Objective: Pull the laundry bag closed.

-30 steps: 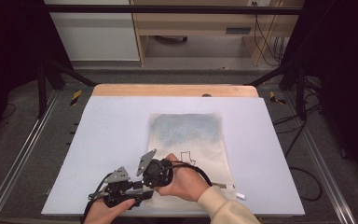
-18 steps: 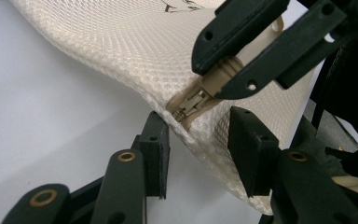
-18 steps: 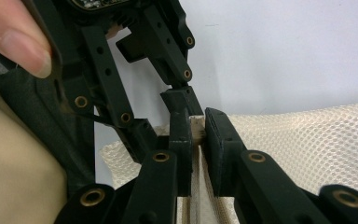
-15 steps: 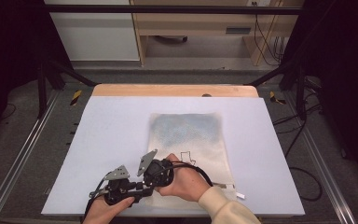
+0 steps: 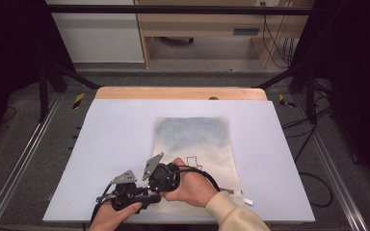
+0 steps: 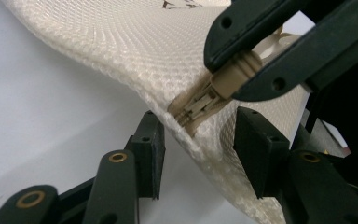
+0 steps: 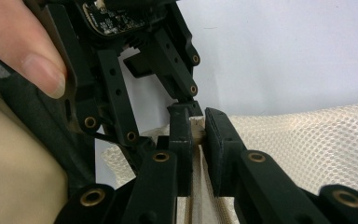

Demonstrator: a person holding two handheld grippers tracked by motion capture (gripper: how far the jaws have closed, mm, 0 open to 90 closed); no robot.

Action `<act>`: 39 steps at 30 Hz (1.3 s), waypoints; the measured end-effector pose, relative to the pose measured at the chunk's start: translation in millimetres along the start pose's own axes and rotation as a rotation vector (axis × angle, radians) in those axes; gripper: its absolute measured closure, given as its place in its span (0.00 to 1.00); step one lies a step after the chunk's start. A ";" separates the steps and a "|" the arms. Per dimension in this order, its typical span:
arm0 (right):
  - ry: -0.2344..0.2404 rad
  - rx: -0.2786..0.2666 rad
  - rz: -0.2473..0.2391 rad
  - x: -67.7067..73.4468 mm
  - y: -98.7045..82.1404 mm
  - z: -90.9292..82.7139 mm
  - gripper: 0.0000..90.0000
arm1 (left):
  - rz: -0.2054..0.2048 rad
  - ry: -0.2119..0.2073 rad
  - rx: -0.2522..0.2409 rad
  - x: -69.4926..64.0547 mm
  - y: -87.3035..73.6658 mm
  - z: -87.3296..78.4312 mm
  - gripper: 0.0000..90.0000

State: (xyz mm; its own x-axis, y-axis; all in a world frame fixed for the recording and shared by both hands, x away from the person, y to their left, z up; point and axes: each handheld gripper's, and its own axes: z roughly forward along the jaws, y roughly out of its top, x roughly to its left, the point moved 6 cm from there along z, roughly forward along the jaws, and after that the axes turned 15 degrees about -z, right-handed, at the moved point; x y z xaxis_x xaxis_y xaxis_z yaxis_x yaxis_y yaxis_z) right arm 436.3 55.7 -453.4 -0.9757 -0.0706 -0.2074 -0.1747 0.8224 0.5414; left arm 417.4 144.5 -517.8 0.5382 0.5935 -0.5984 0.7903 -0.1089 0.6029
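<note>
A lab-like recording bay: metal frame rails (image 5: pixel 17 166), dark curtains (image 5: pixel 9 53), trailing floor cables (image 5: pixel 318 178).

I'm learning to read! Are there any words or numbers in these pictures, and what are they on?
None can be read.
Mesh bag: a small dark drawing printed on it, too small to make out; no letters legible.
Circuit board on the left tool: tiny white markings, too blurred to read.
Yellow-and-black striped tape on the floor: just stripes, no words.
</note>
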 end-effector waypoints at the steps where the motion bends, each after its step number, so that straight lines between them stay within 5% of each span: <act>1: 0.001 0.002 -0.001 -0.4 -0.5 -0.3 0.91 | -0.005 -0.017 0.010 -0.2 -0.7 1.7 0.61; 5: -0.002 -0.010 0.010 -0.5 0.0 -1.1 0.91 | -0.032 -0.053 -0.001 -1.1 0.4 3.1 0.65; 19: -0.007 -0.012 0.009 -0.4 -1.5 -4.0 0.91 | -0.043 -0.054 -0.007 2.0 2.2 6.1 0.89; 39: -0.029 0.002 -0.033 2.9 -10.8 -1.3 0.91 | -0.043 -0.034 -0.004 3.9 1.8 5.3 0.92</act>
State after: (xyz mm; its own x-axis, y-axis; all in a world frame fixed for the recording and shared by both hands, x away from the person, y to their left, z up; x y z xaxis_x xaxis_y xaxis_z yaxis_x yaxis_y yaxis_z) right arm 435.3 45.9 -458.7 -0.9651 -0.0811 -0.2491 -0.2064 0.8208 0.5326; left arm 422.4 142.4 -521.8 0.5134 0.5705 -0.6411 0.8117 -0.0805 0.5785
